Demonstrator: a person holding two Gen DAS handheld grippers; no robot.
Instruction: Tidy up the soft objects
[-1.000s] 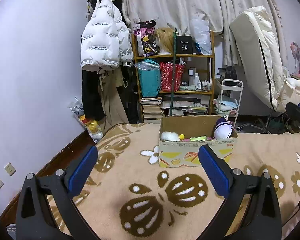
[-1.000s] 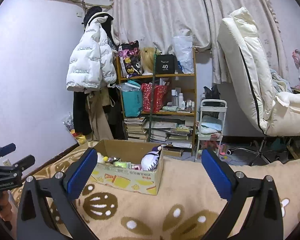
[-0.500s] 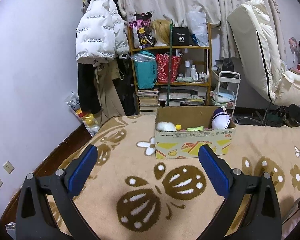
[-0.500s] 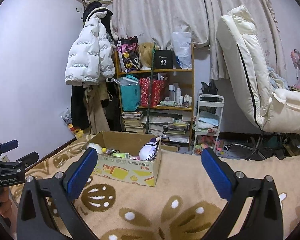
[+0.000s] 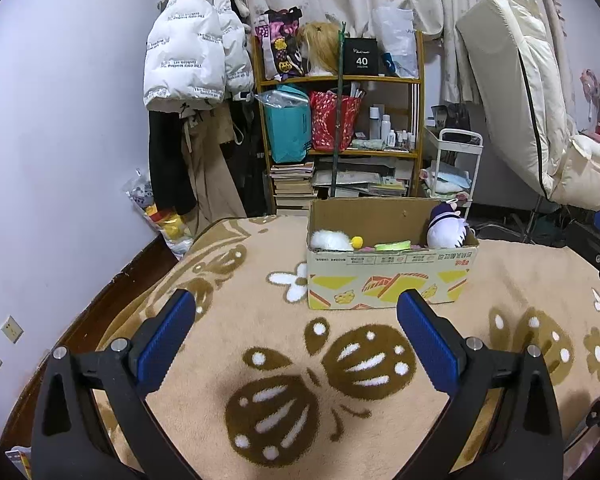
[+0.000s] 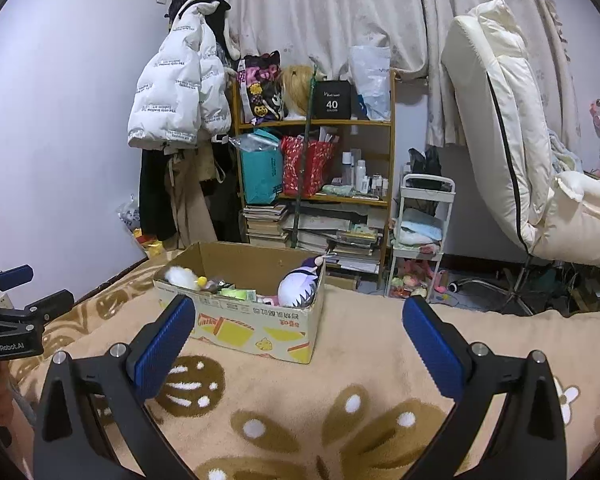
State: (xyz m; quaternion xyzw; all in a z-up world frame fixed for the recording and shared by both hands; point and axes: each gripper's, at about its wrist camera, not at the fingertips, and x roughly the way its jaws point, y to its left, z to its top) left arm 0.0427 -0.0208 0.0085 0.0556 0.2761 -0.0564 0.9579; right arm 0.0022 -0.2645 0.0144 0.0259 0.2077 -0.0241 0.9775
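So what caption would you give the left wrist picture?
Open left gripper hovers over a patterned blanket, facing a cardboard box of plush toys.

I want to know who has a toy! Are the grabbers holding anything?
No. The left gripper and right gripper are both open and empty.

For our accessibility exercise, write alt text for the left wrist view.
An open left gripper, empty, hovers over a beige patterned blanket, facing a cardboard box holding a white fluffy toy and a purple-and-white plush. Behind stands a cluttered wooden shelf.
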